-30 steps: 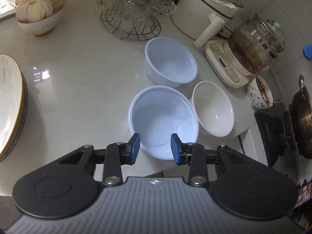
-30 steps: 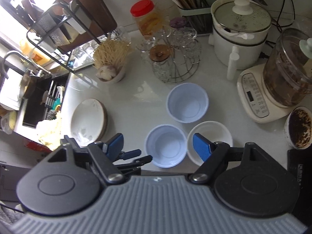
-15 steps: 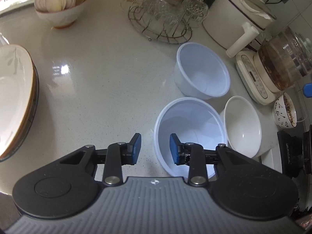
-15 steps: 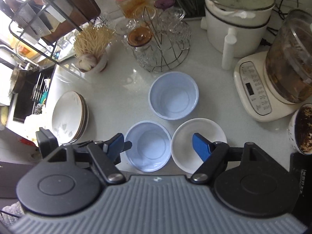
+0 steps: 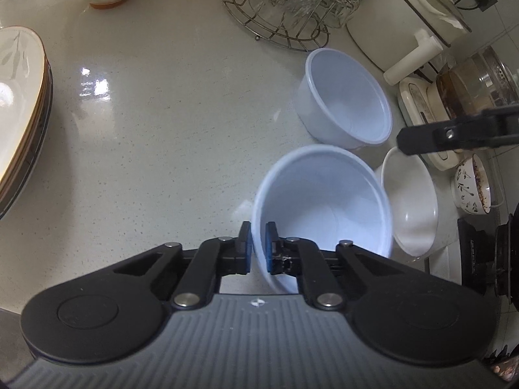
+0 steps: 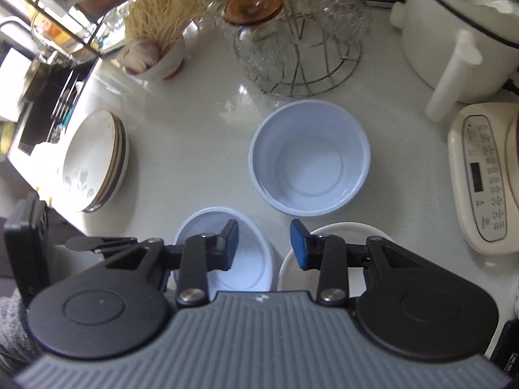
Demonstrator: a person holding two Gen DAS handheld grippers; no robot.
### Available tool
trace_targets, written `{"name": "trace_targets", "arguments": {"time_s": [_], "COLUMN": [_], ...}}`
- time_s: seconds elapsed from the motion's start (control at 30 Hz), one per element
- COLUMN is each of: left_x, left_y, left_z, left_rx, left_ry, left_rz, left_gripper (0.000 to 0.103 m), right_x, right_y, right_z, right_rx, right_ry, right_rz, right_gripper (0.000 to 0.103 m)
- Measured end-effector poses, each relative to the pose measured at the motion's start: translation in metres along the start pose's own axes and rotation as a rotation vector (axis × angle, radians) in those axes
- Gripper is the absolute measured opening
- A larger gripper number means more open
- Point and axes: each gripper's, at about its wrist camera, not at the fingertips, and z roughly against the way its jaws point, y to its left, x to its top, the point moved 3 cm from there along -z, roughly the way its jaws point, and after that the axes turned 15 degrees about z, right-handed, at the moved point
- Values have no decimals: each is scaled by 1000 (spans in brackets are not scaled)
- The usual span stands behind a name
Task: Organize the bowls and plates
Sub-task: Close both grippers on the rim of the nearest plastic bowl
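Note:
My left gripper [image 5: 258, 246] is shut on the near rim of a pale blue plastic bowl [image 5: 324, 204], which tips up off the counter. A second blue bowl [image 5: 347, 100] stands behind it and a white bowl [image 5: 408, 204] sits to its right. In the right wrist view my right gripper [image 6: 264, 243] hovers low over the gap between the held blue bowl [image 6: 246, 259] and the white bowl [image 6: 340, 230]. Its jaws are closing, and the pads press on nothing. The far blue bowl [image 6: 309, 159] lies just ahead. A stack of plates [image 6: 94, 162] rests at the left.
A wire rack of glasses [image 6: 301, 32] stands at the back beside a bowl of dry noodles and garlic [image 6: 155, 48]. A white cooker [image 5: 415, 9], a kettle base [image 6: 483, 175] and a patterned bowl [image 5: 472, 188] crowd the right. A sink [image 6: 42, 110] lies far left.
The left jaws closed on the near blue bowl's rim and the bowl tilted. The right gripper dropped toward the bowls and its jaws narrowed.

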Motion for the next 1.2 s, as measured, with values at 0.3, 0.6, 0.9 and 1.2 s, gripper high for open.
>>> {"name": "trace_targets", "arguments": {"time_s": [0.3, 0.6, 0.9, 1.2], "left_x": [12, 37, 61, 65], "left_y": [11, 32, 68, 70], "left_z": [4, 28, 42, 41], "left_rx": [-2, 26, 39, 34], "left_ry": [-27, -92, -125, -138], "left_rz": [50, 73, 113, 74], "left_gripper": [6, 6, 7, 7], "right_x": [-8, 10, 31, 35], "right_y": [14, 31, 56, 54], "right_z": [-36, -45, -61, -70], "right_rx": [37, 76, 80, 63], "right_ry": [93, 63, 17, -20], "right_rz": [87, 115, 141, 89], "right_gripper": [17, 8, 8, 11]}}
